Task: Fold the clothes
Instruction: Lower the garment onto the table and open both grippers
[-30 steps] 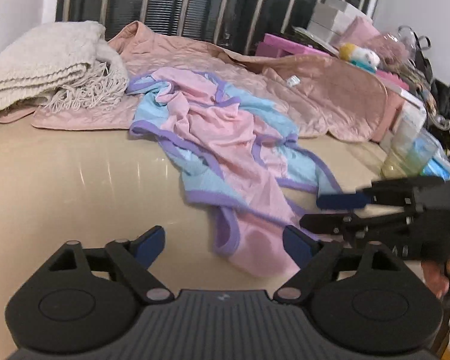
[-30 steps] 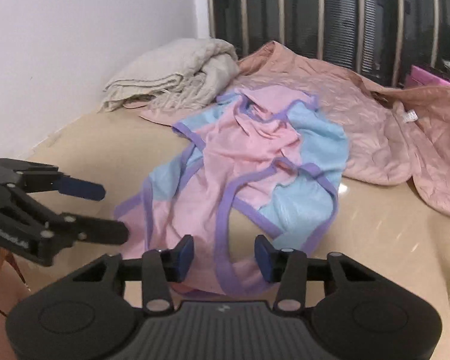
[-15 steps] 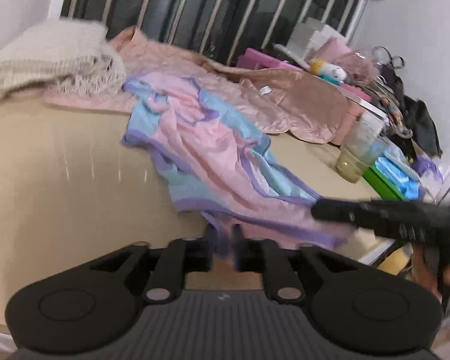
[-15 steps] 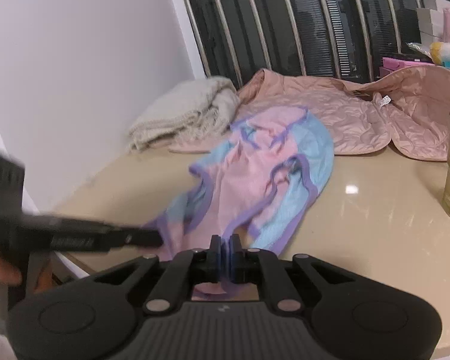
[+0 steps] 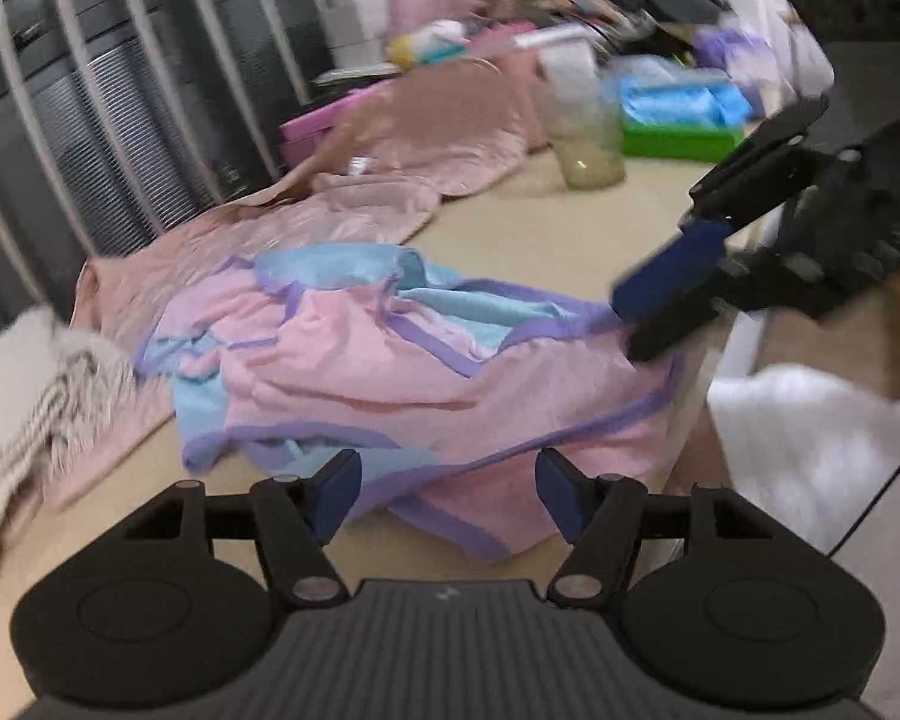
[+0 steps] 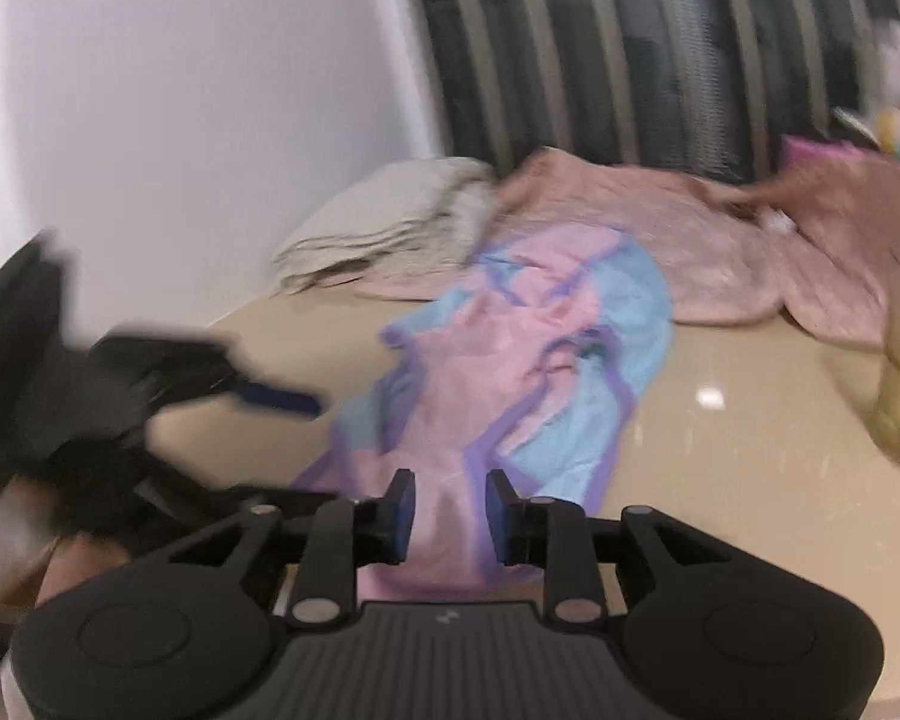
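Pink-and-blue garment with purple trim, lying crumpled on the beige desk; in the left wrist view it fills the centre of the frame, its long axis running from the lower right toward the upper left, and its near hem droops over the desk edge at lower centre. Left gripper: jaws spread wide, holding nothing, the hem lying just ahead of and between the two blue pads. Right gripper: jaws part open, a fold of the pink hem lying in the gap; motion blur leaves it unclear whether either pad touches the cloth. In the left view this gripper enters from the right of the frame at the garment's right-hand corner. Judgement: both grippers stand at the near hem, the right one closer to a hold. Beyond the garment lie a pink quilted jacket, a cream knitted blanket and a plastic cup.
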`<control>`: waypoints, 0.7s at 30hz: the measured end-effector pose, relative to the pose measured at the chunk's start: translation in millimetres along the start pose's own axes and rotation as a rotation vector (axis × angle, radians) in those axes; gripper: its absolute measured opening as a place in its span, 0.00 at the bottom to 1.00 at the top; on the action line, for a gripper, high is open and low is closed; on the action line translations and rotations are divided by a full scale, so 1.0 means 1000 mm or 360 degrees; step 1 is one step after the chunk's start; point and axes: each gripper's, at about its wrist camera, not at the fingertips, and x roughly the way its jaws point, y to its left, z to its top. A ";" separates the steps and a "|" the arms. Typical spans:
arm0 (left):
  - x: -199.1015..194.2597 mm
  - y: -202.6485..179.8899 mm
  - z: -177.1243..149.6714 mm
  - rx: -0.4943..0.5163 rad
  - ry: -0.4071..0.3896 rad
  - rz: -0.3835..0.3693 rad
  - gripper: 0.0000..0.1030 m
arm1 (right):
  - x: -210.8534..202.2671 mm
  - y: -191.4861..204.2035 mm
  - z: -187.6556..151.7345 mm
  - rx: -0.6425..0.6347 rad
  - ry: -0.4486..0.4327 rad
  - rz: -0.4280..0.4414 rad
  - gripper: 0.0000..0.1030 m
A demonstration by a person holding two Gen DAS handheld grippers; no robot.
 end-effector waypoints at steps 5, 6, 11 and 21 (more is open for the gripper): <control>-0.004 0.008 -0.005 0.0029 -0.0004 0.0006 0.64 | 0.023 0.022 -0.012 -0.0184 0.0129 0.0053 0.25; -0.006 0.010 -0.007 0.0021 -0.0013 0.0019 0.64 | 0.028 0.024 -0.012 -0.0192 0.0132 0.0042 0.17; -0.012 -0.010 -0.008 0.0238 -0.0163 0.0062 0.85 | 0.027 0.043 -0.004 -0.0417 -0.0043 -0.0077 0.02; 0.006 -0.002 0.019 0.0167 -0.0252 0.0313 0.57 | -0.010 0.084 -0.011 -0.0794 -0.0232 -0.0154 0.02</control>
